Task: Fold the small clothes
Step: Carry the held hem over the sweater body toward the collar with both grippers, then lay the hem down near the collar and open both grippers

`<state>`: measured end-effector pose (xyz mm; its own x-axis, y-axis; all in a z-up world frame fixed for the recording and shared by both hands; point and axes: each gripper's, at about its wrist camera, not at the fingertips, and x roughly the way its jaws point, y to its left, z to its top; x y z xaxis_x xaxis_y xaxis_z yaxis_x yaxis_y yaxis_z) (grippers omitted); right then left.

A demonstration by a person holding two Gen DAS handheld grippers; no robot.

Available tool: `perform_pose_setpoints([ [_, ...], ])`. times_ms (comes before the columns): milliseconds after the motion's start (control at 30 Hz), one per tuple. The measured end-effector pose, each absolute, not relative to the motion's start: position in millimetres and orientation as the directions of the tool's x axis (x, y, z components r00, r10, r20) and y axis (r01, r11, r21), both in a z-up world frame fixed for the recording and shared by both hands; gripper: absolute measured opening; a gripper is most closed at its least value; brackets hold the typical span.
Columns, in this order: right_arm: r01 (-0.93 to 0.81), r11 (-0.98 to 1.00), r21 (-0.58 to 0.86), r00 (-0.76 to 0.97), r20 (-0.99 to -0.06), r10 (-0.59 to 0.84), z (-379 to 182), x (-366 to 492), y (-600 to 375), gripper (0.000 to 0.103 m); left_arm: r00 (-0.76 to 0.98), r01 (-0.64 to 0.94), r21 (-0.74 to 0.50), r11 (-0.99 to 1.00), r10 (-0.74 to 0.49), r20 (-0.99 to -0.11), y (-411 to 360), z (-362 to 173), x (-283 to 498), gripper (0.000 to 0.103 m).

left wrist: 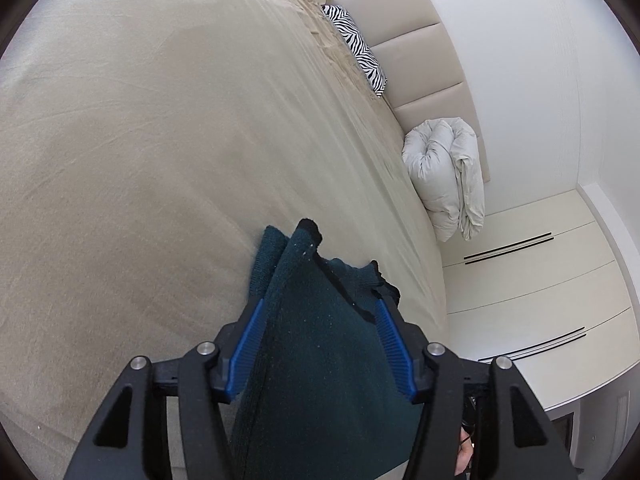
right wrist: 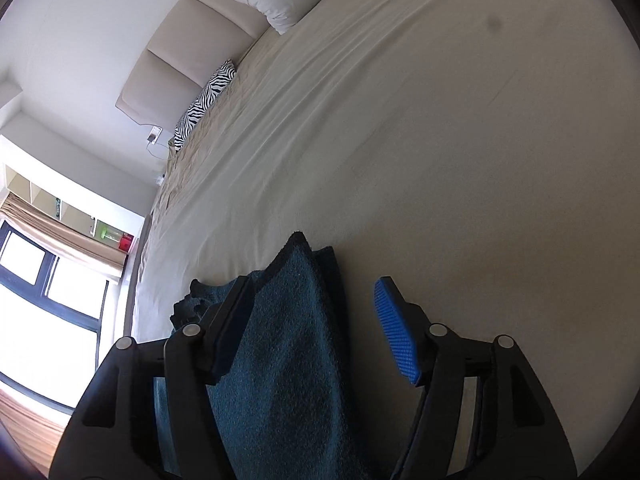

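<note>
Each gripper, left (left wrist: 320,320) and right (right wrist: 316,320), stands apart around the dark green cloth (left wrist: 320,360) over the bed (left wrist: 140,160), so the loose fold may slump open.

Dark teal knit garment (left wrist: 320,340), fuzzy texture, bunched w/ folds, corner peaked up, draped on beige bed

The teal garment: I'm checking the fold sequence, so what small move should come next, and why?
Probably draw both grippers back. The left gripper and right gripper stand open with the teal garment lying loose between them on the bed, apparently released.
</note>
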<state>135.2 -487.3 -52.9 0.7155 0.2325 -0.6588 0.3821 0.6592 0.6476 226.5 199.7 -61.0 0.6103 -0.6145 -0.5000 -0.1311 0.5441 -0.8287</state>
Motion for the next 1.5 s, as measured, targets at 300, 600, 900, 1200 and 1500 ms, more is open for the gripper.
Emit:
perform_pose_setpoints([
  [300,0.327,0.791,0.518,0.662,-0.722,0.199,-51.0,63.6,-450.6,0.061,0.579,-0.072,-0.746,0.662,-0.581,-0.572,169.5,-64.1,159.0,0.059],
  [600,0.282,0.862,0.421,0.622,-0.765,0.17,-60.8,16.9,-413.1,0.052,0.579,-0.102,-0.691,0.716,-0.522,-0.626,166.6,-78.8,134.6,0.036],
  [900,0.26,0.923,0.284,0.607,-0.792,0.072,-59.0,-7.1,-406.1,0.03,0.563,-0.084,-0.611,0.787,-0.468,-0.681,161.9,-81.2,118.1,0.021],
  [1200,0.255,0.946,0.202,0.601,-0.799,0.009,-50.7,-10.8,-401.3,0.007,0.565,-0.055,-0.535,0.843,-0.416,-0.712,150.0,-77.9,114.5,0.014],
  [1500,0.274,0.928,0.252,0.602,-0.798,0.038,-50.6,-17.7,-408.5,0.005,0.569,-0.038,-0.505,0.862,-0.397,-0.72,147.3,-76.4,108.9,0.011],
])
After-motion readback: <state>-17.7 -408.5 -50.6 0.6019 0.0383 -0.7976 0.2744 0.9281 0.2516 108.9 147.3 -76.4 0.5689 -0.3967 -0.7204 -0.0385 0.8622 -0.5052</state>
